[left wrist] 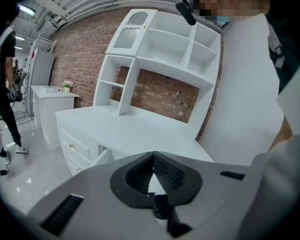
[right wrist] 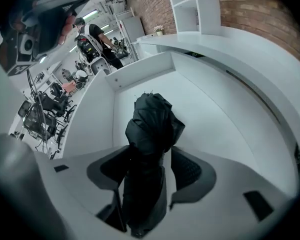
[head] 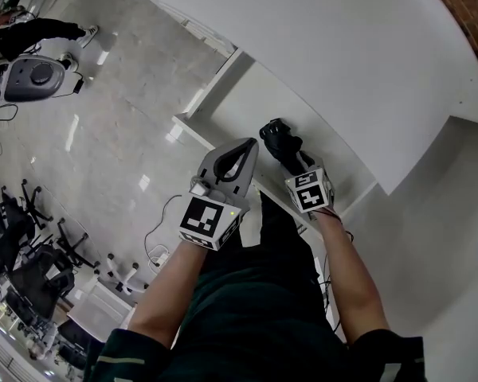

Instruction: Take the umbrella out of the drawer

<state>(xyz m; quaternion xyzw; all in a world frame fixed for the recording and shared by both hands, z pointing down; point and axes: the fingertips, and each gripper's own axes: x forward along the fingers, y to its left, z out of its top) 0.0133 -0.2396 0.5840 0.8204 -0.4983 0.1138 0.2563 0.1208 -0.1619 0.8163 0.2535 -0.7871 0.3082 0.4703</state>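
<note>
A black folded umbrella (head: 280, 140) lies in the open white drawer (head: 247, 102) under the desk top (head: 342, 46). My right gripper (head: 291, 156) points steeply down into the drawer. In the right gripper view the umbrella (right wrist: 152, 119) stands between the spread jaws of the right gripper (right wrist: 150, 151); a white gap shows beside the right pad, so nothing presses on it. My left gripper (head: 247, 146) hovers just left of the umbrella over the drawer's front, and in the left gripper view it (left wrist: 152, 155) is shut with nothing in it.
The drawer's side wall (right wrist: 140, 71) rises left of the umbrella. A white shelf unit (left wrist: 165, 44) stands on the desk (left wrist: 140, 131) against a brick wall. Left of the desk the shiny floor holds cables, office chairs (head: 32, 269) and a grey device (head: 33, 76).
</note>
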